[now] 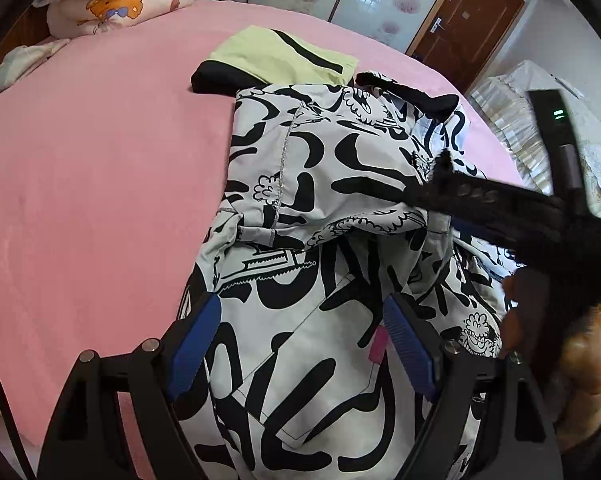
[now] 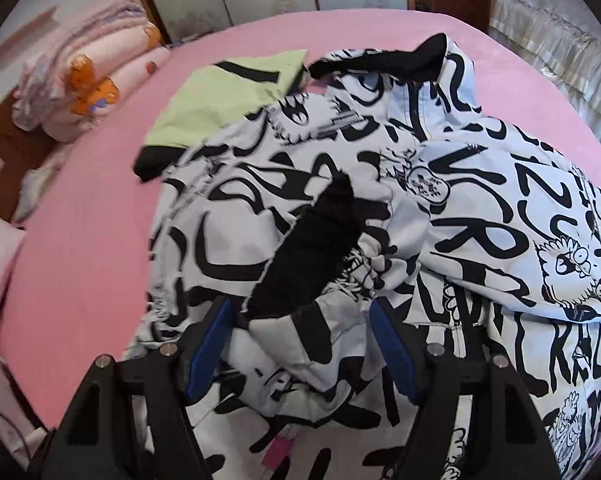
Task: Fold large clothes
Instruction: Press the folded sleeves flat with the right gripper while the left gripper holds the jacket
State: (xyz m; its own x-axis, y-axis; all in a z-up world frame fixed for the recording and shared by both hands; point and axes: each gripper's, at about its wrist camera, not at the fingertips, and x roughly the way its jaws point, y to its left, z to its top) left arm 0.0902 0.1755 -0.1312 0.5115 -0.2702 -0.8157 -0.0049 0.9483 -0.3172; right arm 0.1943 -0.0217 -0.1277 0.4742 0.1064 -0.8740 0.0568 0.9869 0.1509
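Observation:
A large white jacket with black graffiti print (image 1: 324, 184) lies partly folded on the pink bed (image 1: 100, 180); it also fills the right wrist view (image 2: 480, 208). My left gripper (image 1: 300, 344) is open just above the jacket's lower part, jaws wide with fabric lying under them. My right gripper (image 2: 300, 344) is open around a bunched sleeve with a black cuff (image 2: 316, 240). The blue pads (image 2: 206, 356) do not press the cloth. The right gripper's black body (image 1: 500, 208) crosses the left wrist view above the jacket.
A folded light-green and black garment (image 1: 276, 60) lies behind the jacket, also in the right wrist view (image 2: 224, 96). Stacked bear-print quilts (image 1: 112, 0) sit at the bed's far left corner. A brown door (image 1: 464, 24) and a frilled white cover (image 2: 552, 40) stand beyond the bed.

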